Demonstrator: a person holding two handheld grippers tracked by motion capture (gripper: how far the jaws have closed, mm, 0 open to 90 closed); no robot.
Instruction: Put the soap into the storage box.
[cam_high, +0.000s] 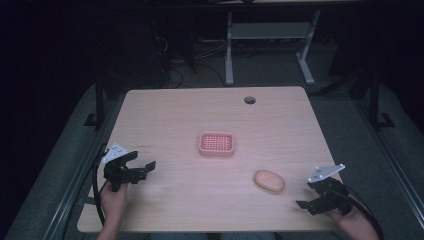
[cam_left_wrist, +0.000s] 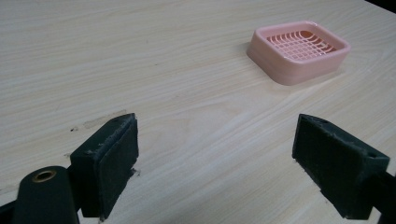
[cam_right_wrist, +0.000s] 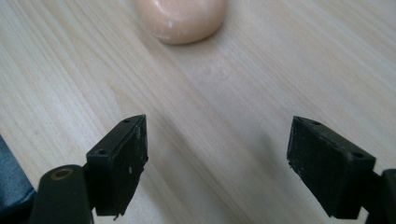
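A pink soap dish with a grid insert sits near the middle of the wooden table. A peach-coloured oval soap bar lies to its right, closer to me. My left gripper hovers open over the table's left side, well apart from the dish. In the left gripper view the dish stands far ahead to the upper right of the wide-open gripper. My right gripper is open at the front right, just right of the soap. In the right gripper view the soap lies ahead of the empty gripper.
A round cable hole is set near the table's far edge. Beyond the table stand the white legs of another desk and cables on a dark floor. The person's hands come in at the front corners.
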